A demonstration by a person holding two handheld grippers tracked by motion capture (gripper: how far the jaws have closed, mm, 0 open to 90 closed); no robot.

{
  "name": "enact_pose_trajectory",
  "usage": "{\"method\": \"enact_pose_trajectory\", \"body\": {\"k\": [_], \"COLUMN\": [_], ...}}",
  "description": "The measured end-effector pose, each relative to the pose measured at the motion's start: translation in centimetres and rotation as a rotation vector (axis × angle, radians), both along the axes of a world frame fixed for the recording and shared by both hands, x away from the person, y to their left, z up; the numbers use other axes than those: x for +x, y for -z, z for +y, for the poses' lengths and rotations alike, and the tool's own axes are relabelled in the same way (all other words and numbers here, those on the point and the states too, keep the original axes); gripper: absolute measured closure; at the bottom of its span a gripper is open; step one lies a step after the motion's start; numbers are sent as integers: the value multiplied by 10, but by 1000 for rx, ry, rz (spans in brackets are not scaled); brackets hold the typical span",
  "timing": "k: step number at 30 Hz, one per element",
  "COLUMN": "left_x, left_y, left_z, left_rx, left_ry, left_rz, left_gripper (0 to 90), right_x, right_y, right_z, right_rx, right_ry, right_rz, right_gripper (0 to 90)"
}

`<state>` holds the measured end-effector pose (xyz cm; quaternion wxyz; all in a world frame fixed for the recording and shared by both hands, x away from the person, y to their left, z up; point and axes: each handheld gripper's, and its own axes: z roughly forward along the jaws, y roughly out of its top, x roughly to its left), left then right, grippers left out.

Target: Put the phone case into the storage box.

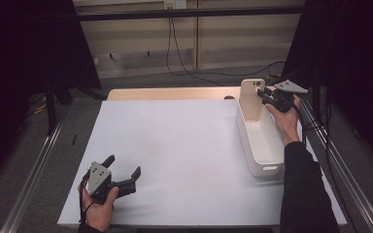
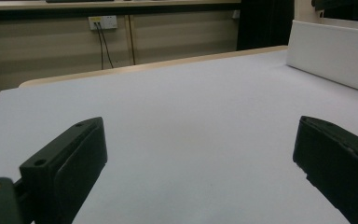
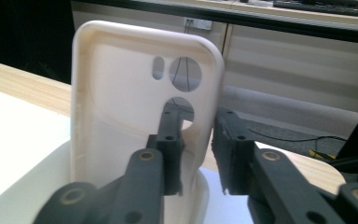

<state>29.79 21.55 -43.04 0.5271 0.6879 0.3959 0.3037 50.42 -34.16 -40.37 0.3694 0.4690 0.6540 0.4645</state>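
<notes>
High view: the right gripper (image 1: pixel 268 98) sits at about 2 o'clock on the table, and its jaws are squeezed onto the edge of a cream phone case (image 1: pixel 251 98). The case stands upright at the far end of the white bin (image 1: pixel 264 150). The left gripper (image 1: pixel 124 171) rests at 7 o'clock on the white sheet (image 1: pixel 175 145), with its jaws wide apart and nothing in them.

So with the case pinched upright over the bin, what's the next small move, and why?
Probably lower the case into the bin and then open. The right gripper clamps its side edge, the case stands upright at the bin's far end, and the left gripper rests open on the table, not helping.
</notes>
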Motion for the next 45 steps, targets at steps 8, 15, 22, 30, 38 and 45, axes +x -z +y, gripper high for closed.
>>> {"method": "enact_pose_trajectory", "body": {"k": [8, 15, 22, 30, 38, 45], "left_x": [0, 0, 0, -1, 0, -4], "left_y": [0, 0, 0, -1, -1, -2], "left_z": [0, 0, 0, 1, 0, 3], "left_rx": [-3, -5, -12, -12, -16, -22], "left_ry": [-2, -2, 1, -7, -7, -26], "left_rz": [0, -2, 0, -6, -9, -9], "left_gripper": [29, 29, 28, 28, 28, 28], "right_x": [0, -2, -6, -8, -12, -14], "right_y": [1, -1, -6, -8, -14, -19], "right_z": [0, -2, -4, -5, -2, -2], "right_rx": [12, 32, 40, 55, 52, 59], "right_ry": [2, 0, 6, 17, 24, 34], "right_rz": [6, -1, -12, -4, -7, -30], "right_gripper": [684, 629, 562, 335, 145, 44]}}
